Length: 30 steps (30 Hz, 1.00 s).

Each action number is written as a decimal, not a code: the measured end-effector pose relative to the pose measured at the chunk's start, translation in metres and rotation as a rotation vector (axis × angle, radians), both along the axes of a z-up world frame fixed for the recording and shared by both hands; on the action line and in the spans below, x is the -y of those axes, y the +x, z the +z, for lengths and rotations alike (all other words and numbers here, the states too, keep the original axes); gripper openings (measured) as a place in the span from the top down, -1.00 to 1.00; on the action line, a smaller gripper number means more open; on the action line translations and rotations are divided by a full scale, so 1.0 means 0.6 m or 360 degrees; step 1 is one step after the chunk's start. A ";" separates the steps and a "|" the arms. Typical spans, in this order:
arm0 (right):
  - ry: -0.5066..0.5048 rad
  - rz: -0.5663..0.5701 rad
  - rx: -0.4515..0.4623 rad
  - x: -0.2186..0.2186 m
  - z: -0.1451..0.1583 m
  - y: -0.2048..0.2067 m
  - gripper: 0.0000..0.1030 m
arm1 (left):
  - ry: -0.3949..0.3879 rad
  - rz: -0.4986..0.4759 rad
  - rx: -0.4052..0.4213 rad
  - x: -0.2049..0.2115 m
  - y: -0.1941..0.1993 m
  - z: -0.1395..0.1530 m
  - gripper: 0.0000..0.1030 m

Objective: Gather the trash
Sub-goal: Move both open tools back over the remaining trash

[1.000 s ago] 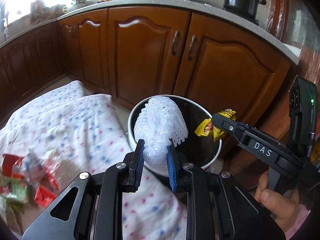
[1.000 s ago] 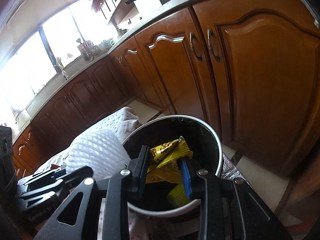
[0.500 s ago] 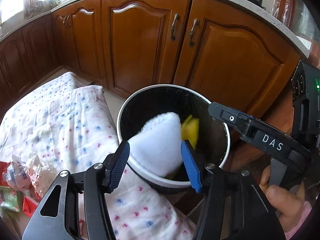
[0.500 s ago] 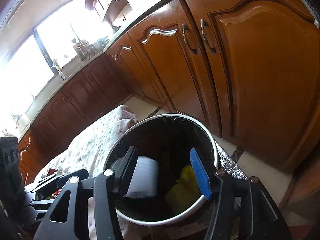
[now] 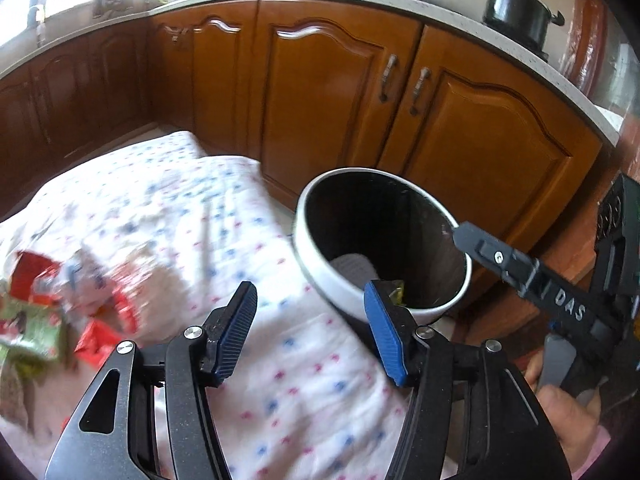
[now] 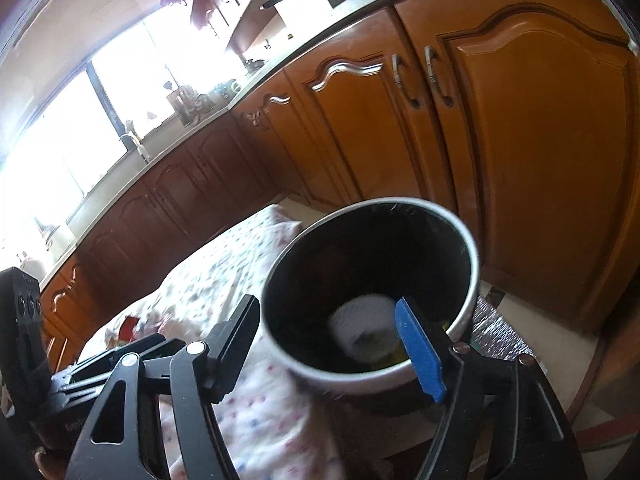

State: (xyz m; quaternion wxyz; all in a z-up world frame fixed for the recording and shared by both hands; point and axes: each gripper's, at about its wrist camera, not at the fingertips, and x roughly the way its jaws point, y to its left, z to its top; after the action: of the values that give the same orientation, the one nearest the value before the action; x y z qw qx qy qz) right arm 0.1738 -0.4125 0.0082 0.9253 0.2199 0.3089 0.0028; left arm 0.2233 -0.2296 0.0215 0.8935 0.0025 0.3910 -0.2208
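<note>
A round trash bin [image 5: 320,268] with a white rim and dark inside stands on the floor beside a dotted cloth. The white foam net [image 5: 354,266] and a yellow wrapper [image 5: 396,292] lie inside it; both also show in the right wrist view, the net [image 6: 368,324] and the bin [image 6: 472,264]. My left gripper [image 5: 310,332] is open and empty, above the cloth just left of the bin. My right gripper [image 6: 332,344] is open and empty over the bin's near rim. Red and green wrappers [image 5: 40,312] lie blurred on the cloth at far left.
The white cloth with red and blue dots [image 5: 168,216] covers the floor left of the bin. Brown kitchen cabinets [image 5: 340,92] stand close behind. A black pot [image 5: 516,12] sits on the counter above. The right gripper's body [image 5: 560,304] reaches in from the right.
Both grippers opened and dropped their loads into the bin: the foam net from the left, the yellow wrapper from the right. Both have since pulled back, the left swinging leftwards.
</note>
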 end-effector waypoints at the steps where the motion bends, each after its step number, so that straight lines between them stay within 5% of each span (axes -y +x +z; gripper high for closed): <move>1: -0.0002 0.0009 0.0003 -0.008 0.000 -0.003 -0.41 | -0.0002 0.0017 0.0003 -0.012 -0.005 0.000 -0.10; 30: -0.0051 0.0371 -0.0041 -0.241 -0.022 -0.042 -0.41 | -0.0049 0.0415 0.0020 -0.306 -0.128 -0.017 -0.10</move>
State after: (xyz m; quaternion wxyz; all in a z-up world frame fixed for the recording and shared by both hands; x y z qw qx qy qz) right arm 0.1486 -0.2682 -0.0050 0.9181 0.1678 0.3441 0.1026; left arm 0.1466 -0.0459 0.0111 0.9171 -0.0606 0.3788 -0.1085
